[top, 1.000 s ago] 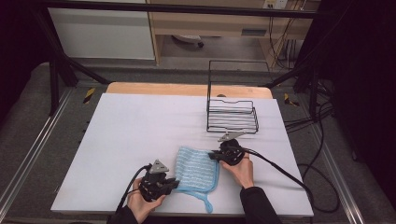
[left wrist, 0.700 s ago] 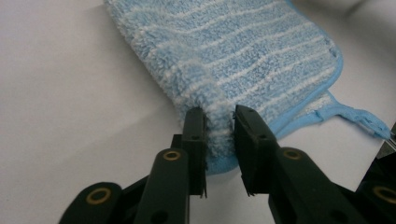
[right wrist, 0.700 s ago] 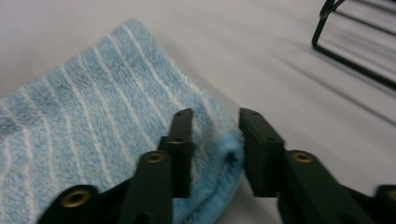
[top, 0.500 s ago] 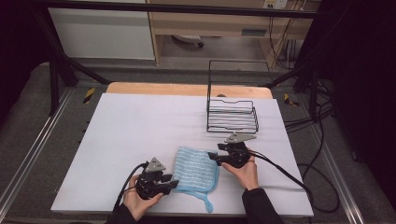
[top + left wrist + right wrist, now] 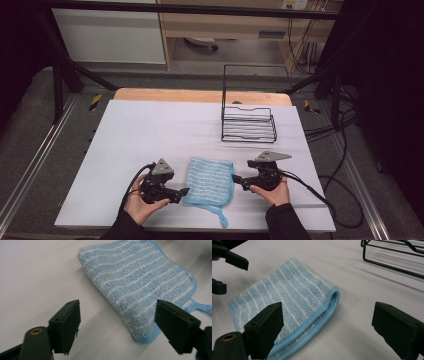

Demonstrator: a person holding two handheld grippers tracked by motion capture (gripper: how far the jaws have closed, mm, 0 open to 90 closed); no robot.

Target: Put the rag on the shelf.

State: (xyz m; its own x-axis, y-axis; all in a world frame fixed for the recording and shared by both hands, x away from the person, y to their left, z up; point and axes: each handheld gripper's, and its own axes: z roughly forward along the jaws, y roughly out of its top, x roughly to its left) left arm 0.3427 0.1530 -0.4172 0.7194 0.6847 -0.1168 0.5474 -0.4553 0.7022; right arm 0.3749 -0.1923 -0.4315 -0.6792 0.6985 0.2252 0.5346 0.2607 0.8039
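Flanking folded blue cloth (image 5: 209, 181), jaws apart

A second ago both grippers sat at the folded blue cloth (image 5: 209, 181), the left gripper (image 5: 183, 192) at its lower left edge and the right gripper (image 5: 236, 179) at its upper right corner; since then each has drawn back sideways off the cloth, the left gripper towards the left, the right gripper towards the right, so a strip of bare table now shows between each and the cloth; the jaws of both have just been opening and stand wide apart with nothing between them; the cloth now lies released, flat and folded.
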